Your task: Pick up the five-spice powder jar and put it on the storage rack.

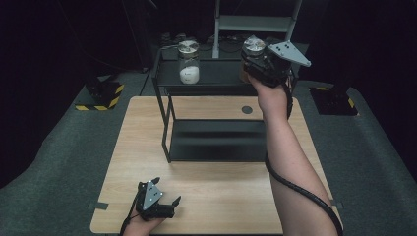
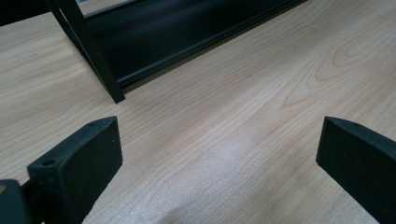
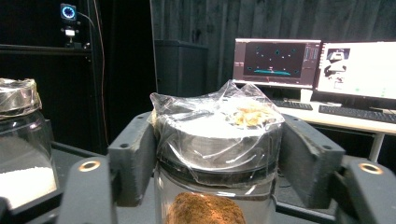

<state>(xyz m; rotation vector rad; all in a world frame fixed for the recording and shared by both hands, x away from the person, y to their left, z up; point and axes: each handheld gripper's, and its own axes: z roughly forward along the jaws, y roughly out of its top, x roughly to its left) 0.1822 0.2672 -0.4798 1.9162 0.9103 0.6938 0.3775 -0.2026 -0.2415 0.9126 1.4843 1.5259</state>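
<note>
Right tongs (image 3: 217, 154) flank wrapped lid of brown-powder jar (image 3: 205, 205) on far right of shelf top (image 1: 216, 73); contact unclear, grip likely loosening. Jar placed; withdrawal left. Left tongs (image 1: 164, 209) wide, empty, near table (image 1: 221, 196) edge.

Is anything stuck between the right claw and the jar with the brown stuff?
Nothing visible stands in the way. The right claw already has its jaws on either side of the brown jar's plastic-wrapped lid, up on the black shelf.
</note>
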